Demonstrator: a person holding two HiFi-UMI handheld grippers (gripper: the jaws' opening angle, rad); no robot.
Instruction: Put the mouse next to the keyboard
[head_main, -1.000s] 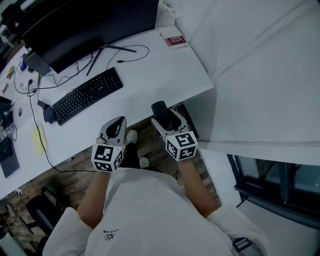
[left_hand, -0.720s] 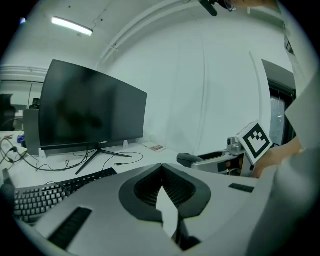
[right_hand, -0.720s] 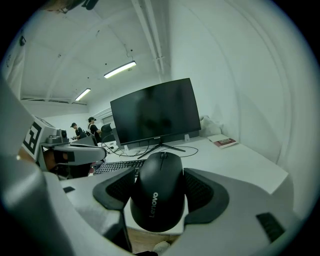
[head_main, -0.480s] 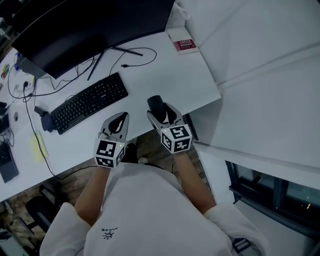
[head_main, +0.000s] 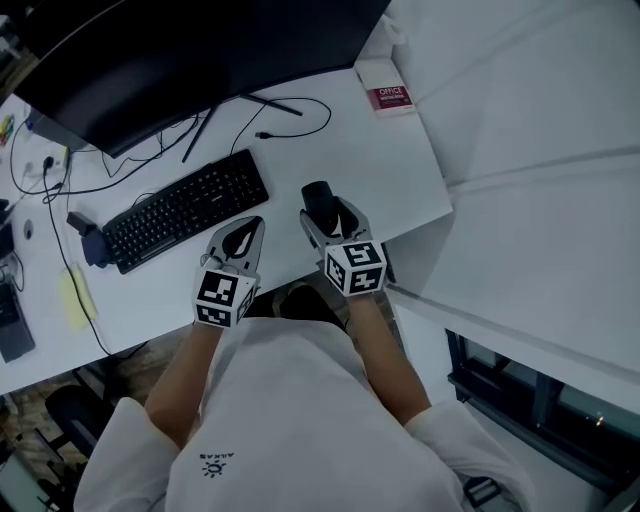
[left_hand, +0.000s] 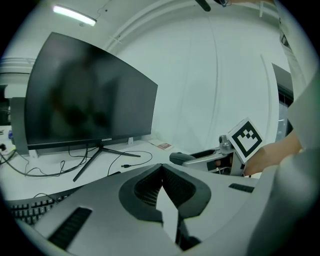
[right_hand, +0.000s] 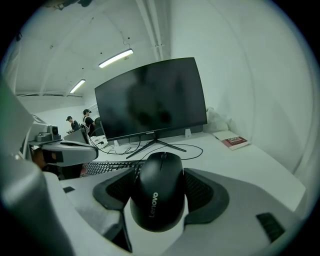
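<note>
A black Lenovo mouse (right_hand: 157, 195) sits between the jaws of my right gripper (right_hand: 160, 172), which is shut on its sides. In the head view that right gripper (head_main: 328, 212) holds the mouse (head_main: 317, 193) over the white desk (head_main: 400, 170), to the right of the black keyboard (head_main: 185, 210). Whether the mouse touches the desk I cannot tell. My left gripper (head_main: 243, 232) hovers just in front of the keyboard's right end. Its jaws meet at the tip with nothing between them (left_hand: 161, 170). The left gripper view also shows the mouse (left_hand: 181, 158).
A large dark monitor (head_main: 190, 50) on a thin stand is behind the keyboard, with cables (head_main: 290, 110) trailing across the desk. A red and white box (head_main: 392, 98) lies at the far right corner. A yellow note (head_main: 72, 295) lies left. The desk's edge runs just under both grippers.
Both grippers have moved forward from the desk's front edge to over its top. The right one carried the mouse nearer the keyboard's right end.
</note>
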